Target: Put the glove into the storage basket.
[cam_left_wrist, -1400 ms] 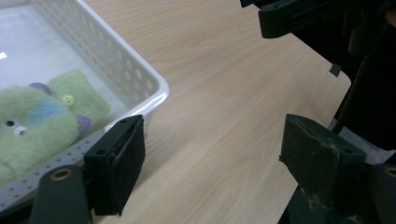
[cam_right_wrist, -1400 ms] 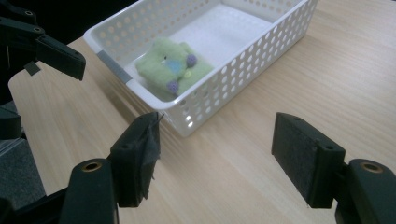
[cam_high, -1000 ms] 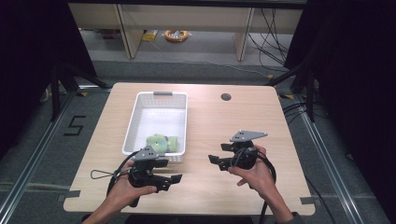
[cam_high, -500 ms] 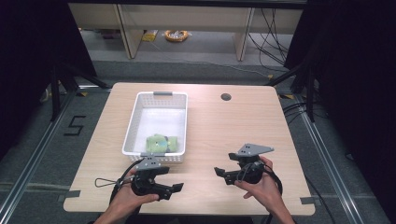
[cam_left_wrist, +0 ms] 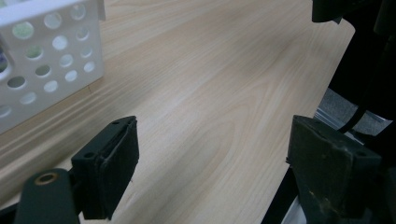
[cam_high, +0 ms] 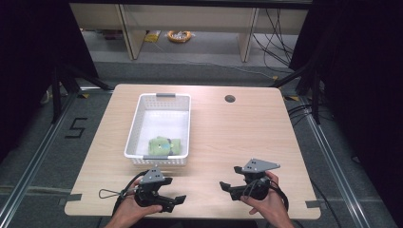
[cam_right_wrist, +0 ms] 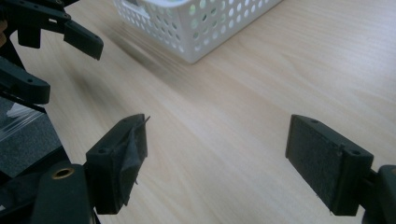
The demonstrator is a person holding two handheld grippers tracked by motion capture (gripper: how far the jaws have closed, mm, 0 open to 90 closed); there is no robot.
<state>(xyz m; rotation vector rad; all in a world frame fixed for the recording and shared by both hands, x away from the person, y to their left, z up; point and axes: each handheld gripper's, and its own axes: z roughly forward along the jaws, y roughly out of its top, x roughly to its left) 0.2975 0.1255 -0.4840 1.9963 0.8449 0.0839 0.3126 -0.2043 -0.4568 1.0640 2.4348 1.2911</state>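
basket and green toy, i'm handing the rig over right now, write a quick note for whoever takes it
Left gripper: open, nothing between its fingers, low over the near edge of the table, just in front of the basket.
Right gripper: open, empty too, near the table's front edge to the right, pointing toward the left gripper.
Both grippers' fingers have just been opening, with nothing between them.
White basket: on the left half of the table.
Green toy: lying inside the basket at its near end, touched by neither gripper.
Done: the toy is in the basket and let go.
Left: as far as I can judge, nothing else on the table needs moving.
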